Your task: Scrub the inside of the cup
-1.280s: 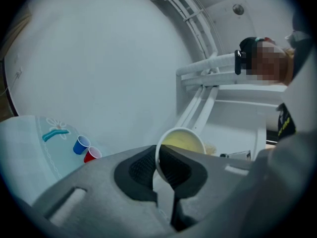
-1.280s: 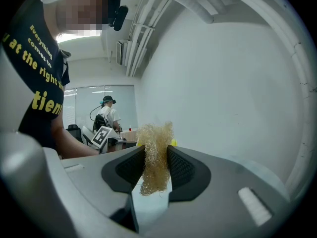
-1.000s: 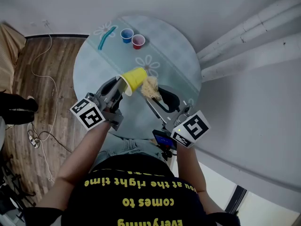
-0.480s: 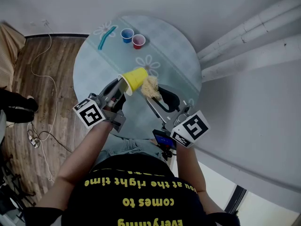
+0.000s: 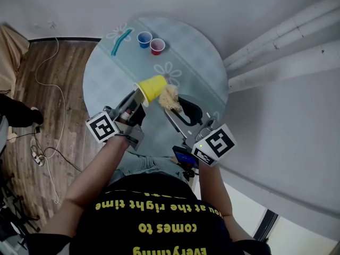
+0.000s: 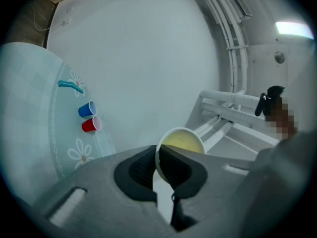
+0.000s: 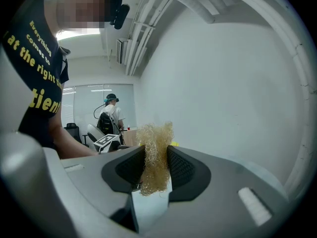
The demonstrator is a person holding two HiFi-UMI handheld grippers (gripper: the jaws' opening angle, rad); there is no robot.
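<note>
A yellow cup [image 5: 152,87] hangs tilted on its side above the round table [image 5: 196,62], its mouth turned toward me. My left gripper [image 5: 138,99] is shut on the cup's rim, one pad inside and one outside. In the left gripper view the cup [image 6: 181,142] shows its pale yellow inside past my left gripper [image 6: 157,165]. My right gripper [image 5: 173,107] is shut on a tan wiry scrubber [image 5: 169,96], which sits just right of the cup's outer wall, outside the cup. The scrubber [image 7: 155,155] bulges out between the pads of my right gripper [image 7: 155,166].
A blue cup [image 5: 143,39] and a red cup [image 5: 156,46] stand side by side at the table's far edge, with a teal stick [image 5: 120,41] to their left. Wooden floor with a cable [image 5: 53,116] lies left; wall pipes [image 5: 276,31] run right.
My left gripper has rolled about its own axis, its marker cube shifting slightly right, with the cup still in it. The right gripper and scrubber have stayed put.
</note>
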